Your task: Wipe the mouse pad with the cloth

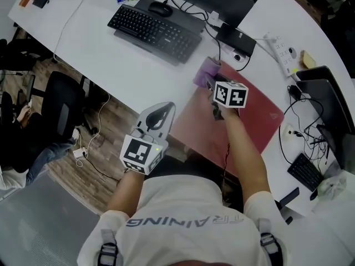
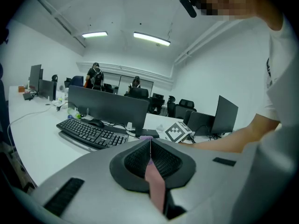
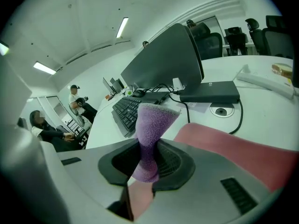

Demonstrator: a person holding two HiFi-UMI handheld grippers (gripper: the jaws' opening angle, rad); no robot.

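Where the head view looks down, the right tool (image 1: 212, 87) holds the purple cloth (image 1: 206, 71) at the far corner of the red mouse pad (image 1: 244, 129) on the worktop (image 1: 122, 65). The left tool (image 1: 162, 112) hangs beside the pad's left edge, and the shirt reads "TRAINING". In the left gripper view the jaws are pressed together, empty. In the right gripper view the jaws pinch the cloth, with the pad just beneath, stretching right.

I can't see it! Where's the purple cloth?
Head view, middle: the right gripper pinches the purple cloth at the mouse pad's far corner, near the keyboard.
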